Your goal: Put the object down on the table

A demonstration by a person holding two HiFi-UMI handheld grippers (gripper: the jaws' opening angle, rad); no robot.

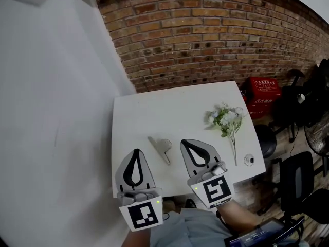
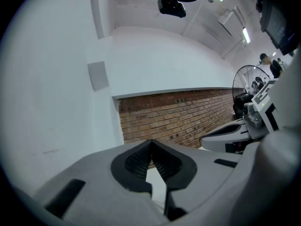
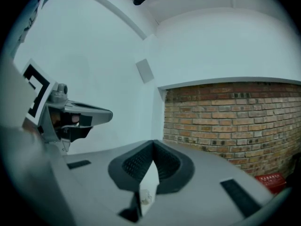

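Hovering over the near left edge of the white table (image 1: 154,109), the left gripper (image 1: 136,152) is pointing toward the brick wall (image 1: 205,35). Its jaws are meeting at the tips with nothing between them. In the left gripper view its black ribbed pads (image 2: 138,164) are closing to a point in front of the bricks. Its marker cube (image 1: 142,215) is showing a black-and-white square pattern and no letters.

Just to the right, the grey object (image 1: 162,148) is lying flat on the table, between the two grippers and apart from both.

Next, the right gripper (image 1: 184,143) is hanging over the near middle of the table. Its jaws are shut tight and empty, as the right gripper view shows where the pads (image 3: 136,164) are coming together. Its cube is carrying another square pattern, again without writing.

Farther right, a bunch of flowers (image 1: 226,118), white with green leaves, is lying on the table with its stems pointing toward the near edge. A small round thing (image 1: 249,160) is sitting near the right front corner.

Beyond the table's right edge, a red box (image 1: 264,92) is standing on the floor against the wall. It is bearing white print too small to read. Black chairs (image 1: 295,176) and a fan (image 1: 318,137) are standing at the far right.
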